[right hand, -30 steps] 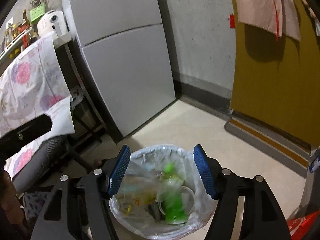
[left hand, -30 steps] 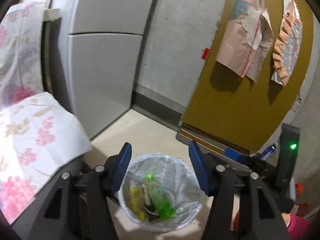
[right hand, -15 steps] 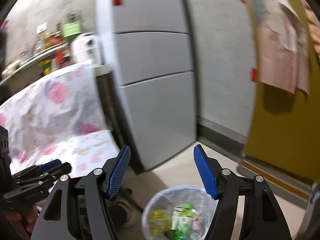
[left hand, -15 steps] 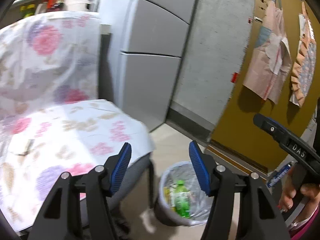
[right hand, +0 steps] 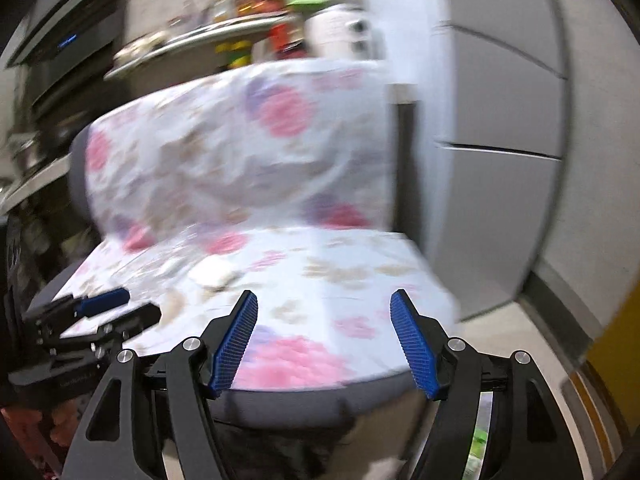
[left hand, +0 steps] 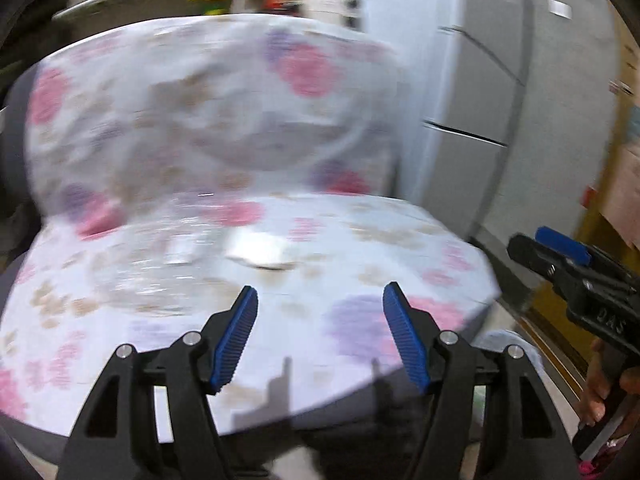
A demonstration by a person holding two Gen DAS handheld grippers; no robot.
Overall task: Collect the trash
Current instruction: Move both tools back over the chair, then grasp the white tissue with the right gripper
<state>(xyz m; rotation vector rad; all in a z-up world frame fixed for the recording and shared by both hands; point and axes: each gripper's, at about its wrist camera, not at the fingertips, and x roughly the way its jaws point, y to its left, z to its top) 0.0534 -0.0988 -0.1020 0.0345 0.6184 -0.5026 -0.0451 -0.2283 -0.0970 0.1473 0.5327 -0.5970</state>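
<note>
A: What fills both views?

B: A chair draped in a white cloth printed with pink and purple flowers (left hand: 248, 240), blurred throughout. On the seat, left of centre in the left wrist view, lies a pale crumpled scrap of trash (left hand: 260, 254); its long axis runs roughly left to right across the frame. In the right wrist view the same scrap (right hand: 212, 274) sits left of centre.

A: And the left hand-held gripper (left hand: 320, 340)?

B: Jaws spread apart and just widened further, nothing between them but the seat beyond.

A: The right hand-held gripper (right hand: 324, 340)?

B: Also spread and just opened wider, gripping nothing. It shows again at the right edge of the left view, with a grey refrigerator (left hand: 480, 120) at upper right.

A: The bin?

B: A plastic-lined waste bin (right hand: 484, 444) peeks out at lower right, below the seat.
</note>
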